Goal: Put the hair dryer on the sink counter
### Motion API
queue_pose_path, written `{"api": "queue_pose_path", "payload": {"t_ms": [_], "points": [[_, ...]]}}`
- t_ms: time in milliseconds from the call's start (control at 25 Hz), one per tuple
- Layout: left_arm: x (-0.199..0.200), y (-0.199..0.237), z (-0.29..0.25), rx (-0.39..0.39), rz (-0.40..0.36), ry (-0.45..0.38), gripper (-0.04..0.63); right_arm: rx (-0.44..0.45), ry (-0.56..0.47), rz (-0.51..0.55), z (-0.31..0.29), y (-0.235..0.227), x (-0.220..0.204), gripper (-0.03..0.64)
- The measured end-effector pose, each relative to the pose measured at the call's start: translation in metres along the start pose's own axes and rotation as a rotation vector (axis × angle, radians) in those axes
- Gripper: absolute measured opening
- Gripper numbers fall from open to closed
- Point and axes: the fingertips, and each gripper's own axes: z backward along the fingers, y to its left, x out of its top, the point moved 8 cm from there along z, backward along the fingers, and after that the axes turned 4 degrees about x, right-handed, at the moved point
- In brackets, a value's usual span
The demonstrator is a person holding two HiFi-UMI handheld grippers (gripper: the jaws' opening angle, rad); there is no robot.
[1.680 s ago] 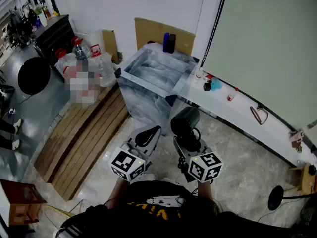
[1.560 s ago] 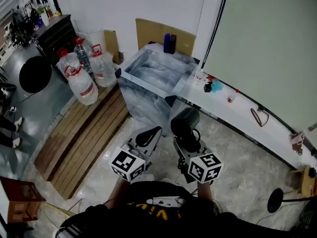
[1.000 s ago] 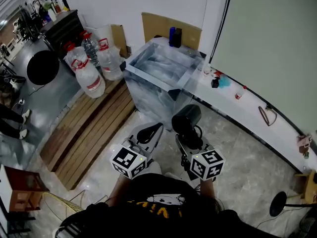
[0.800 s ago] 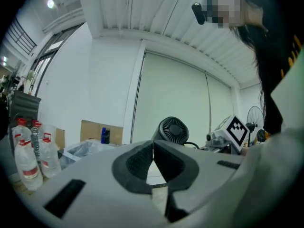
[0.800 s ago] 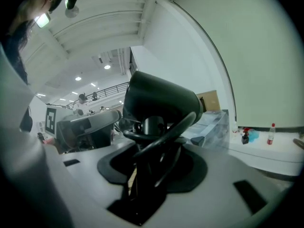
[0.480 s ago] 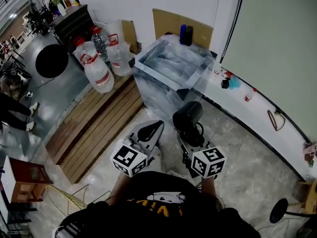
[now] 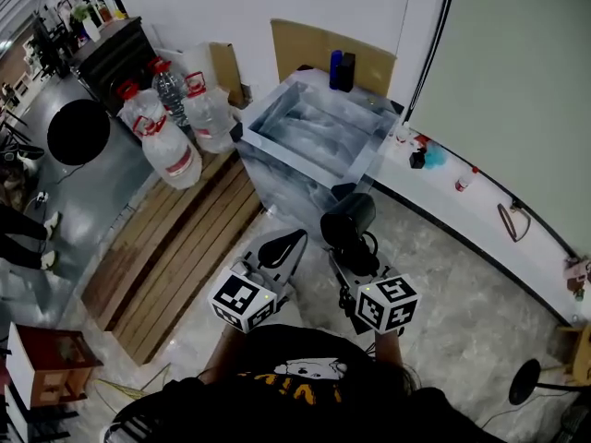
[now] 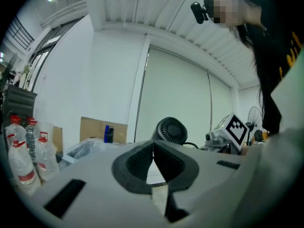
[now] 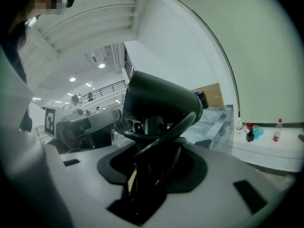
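Approach was underway: compared with a second ago the sink counter [image 7: 282,187] had slid to sit more squarely at 12 o'clock of both grippers, a bit nearer. Right gripper [image 9: 152,141] stayed clamped on the handle and looped cord of the hair dryer [image 7: 347,231]. The dryer was airborne, short of the counter. Left gripper [image 8: 153,147] fingers were pressed together, empty. Probably the carry phase; placement not yet done.

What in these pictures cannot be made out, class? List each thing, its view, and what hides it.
Hair dryer handle: right gripper view, covered by its looped cord inside the right gripper.
Small items on the white ledge: head view, too small to name.
Sink counter: left gripper view, mostly behind the left gripper body.
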Motion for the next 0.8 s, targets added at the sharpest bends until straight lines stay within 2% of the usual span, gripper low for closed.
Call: {"api": "queue_pose_path", "payload": {"t_ms": [240,440,800], "points": [[0.014,0.086,-0.022,-0.043,-0.034,0.010,0.009,-0.060,0.003,-0.035,-0.076,-0.010,0.034,0.164],[0.030,0.159,-0.034,-0.077,-0.029,-0.011,0.009,-0.096,0.010,-0.038,-0.139,-0.008,0.064,0.164],[0.033,0.248,-0.057,-0.176,-0.025,0.004,0.009,-0.176,0.033,-0.081,-0.218,-0.010,0.086,0.164]]}}
